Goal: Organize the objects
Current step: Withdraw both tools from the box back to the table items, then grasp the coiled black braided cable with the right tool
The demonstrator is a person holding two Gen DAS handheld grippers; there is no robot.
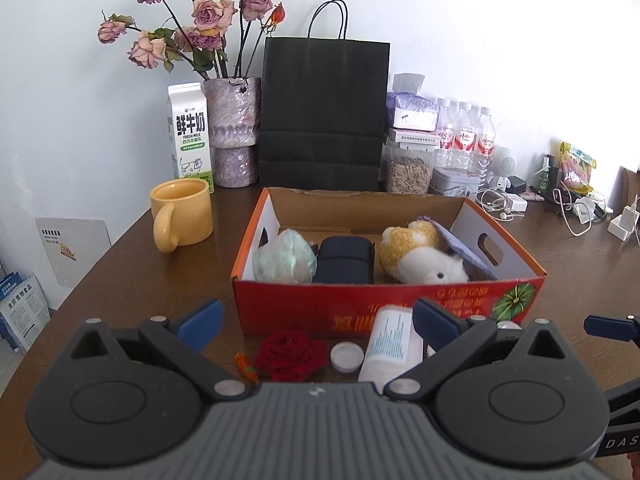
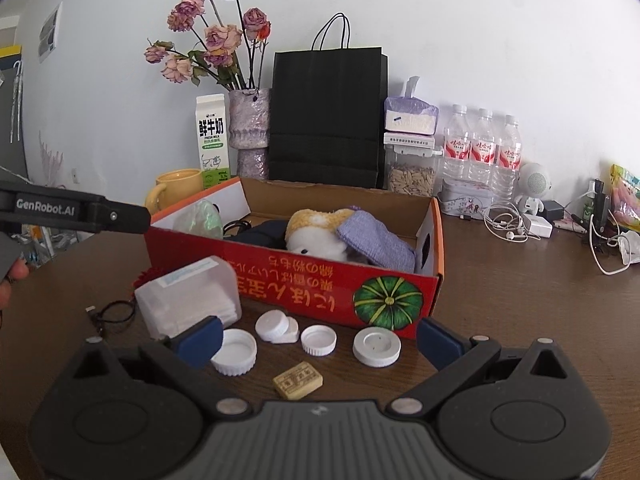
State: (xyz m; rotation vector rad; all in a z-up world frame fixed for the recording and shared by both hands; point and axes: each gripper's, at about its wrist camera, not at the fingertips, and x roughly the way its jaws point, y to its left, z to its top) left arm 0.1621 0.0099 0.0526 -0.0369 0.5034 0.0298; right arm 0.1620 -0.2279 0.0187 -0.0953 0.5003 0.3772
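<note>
A red cardboard box [image 1: 384,306] [image 2: 304,284] stands mid-table. It holds a plush toy [image 1: 420,256] [image 2: 316,236], a dark case [image 1: 344,260], a pale green bag [image 1: 286,258] and a purple knit piece [image 2: 372,246]. Before the box lie a red fabric rose [image 1: 290,354], a translucent plastic box [image 2: 188,296] [image 1: 390,342], several white caps [image 2: 376,346] [image 1: 346,356] and a tan block [image 2: 298,380]. My left gripper [image 1: 318,324] is open above the rose and a cap. My right gripper [image 2: 319,342] is open over the caps, holding nothing.
A yellow mug [image 1: 182,214], a milk carton [image 1: 188,136], a vase of dried roses [image 1: 234,132] and a black paper bag [image 1: 322,116] stand behind the box. Water bottles [image 2: 482,152], a seed jar [image 2: 410,176] and tangled cables [image 2: 508,224] fill the right. A black cord [image 2: 112,314] lies left.
</note>
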